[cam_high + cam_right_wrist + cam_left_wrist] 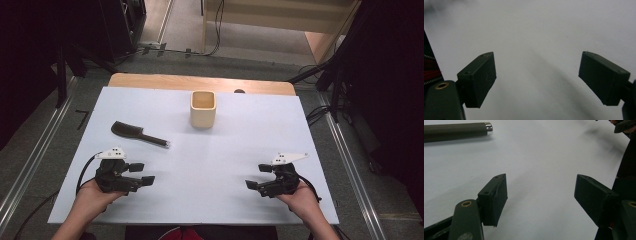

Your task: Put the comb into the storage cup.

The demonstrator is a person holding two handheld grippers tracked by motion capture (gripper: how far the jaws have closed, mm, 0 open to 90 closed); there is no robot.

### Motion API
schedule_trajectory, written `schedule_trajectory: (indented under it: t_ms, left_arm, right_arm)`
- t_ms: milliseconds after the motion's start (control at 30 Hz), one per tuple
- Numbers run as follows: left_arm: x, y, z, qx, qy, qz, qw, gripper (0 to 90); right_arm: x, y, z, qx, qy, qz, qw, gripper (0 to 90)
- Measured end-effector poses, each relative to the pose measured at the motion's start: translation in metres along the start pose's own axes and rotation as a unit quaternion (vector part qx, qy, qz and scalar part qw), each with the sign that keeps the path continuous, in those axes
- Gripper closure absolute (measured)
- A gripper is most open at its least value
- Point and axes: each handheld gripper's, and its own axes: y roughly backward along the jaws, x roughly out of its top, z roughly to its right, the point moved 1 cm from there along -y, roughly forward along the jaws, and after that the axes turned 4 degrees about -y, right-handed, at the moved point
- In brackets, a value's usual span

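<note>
Both hands come in from the bottom edge of the high view, each holding a black two-jaw gripper low over the white sheet (210, 165) that covers the table. Left gripper (141, 173) has its jaws spread wide with nothing between them, and they aim inward toward the middle of the table; in the left gripper view (541, 195) the two blocky matte pads stand well apart above bare white surface. Right gripper (259, 176) mirrors it, jaws parted and empty, pointing inward toward the left one; the right gripper view (537, 76) shows the same wide gap over plain sheet.

Nearest the left gripper lies a dark hairbrush (137, 133), flat on the sheet just beyond it and apart from its jaws. Its long axis runs diagonally: the broad oval head sits toward the far left, and the slim round handle points toward the near right, ending in a small shiny metal cap. That handle end shows at the top left of the left gripper view (456, 131), smooth and cylindrical.

Farther back, near the middle of the table's far side, stands a cream-coloured cup (203, 109), upright, squarish with rounded corners and a smooth matte wall. Its inside looks empty. Bare wood (150, 81) of the tabletop shows beyond the sheet's far edge.
</note>
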Motion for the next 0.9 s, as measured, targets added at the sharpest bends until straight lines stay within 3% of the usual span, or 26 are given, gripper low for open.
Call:
schedule_trajectory:
  t_ms: [533, 633, 900]
  left_arm:
    - [0.0, 0.001, -0.002, -0.002, 0.022, 0.003, 0.9998, 29.3]
    - [0.004, -0.006, -0.002, 0.003, 0.023, -0.006, 0.9997, 26.3]
    - [0.014, -0.008, -0.005, 0.005, 0.037, -0.004, 0.9993, 25.2]
  right_arm:
    - [0.001, 0.001, 0.0, 0.002, 0.003, 0.0, 1.0, 12.9]
    - [0.001, 0.0, 0.0, 0.003, 0.006, -0.001, 1.0, 12.9]
    - [0.001, 0.001, 0.0, 0.002, 0.005, 0.0, 1.0, 12.9]
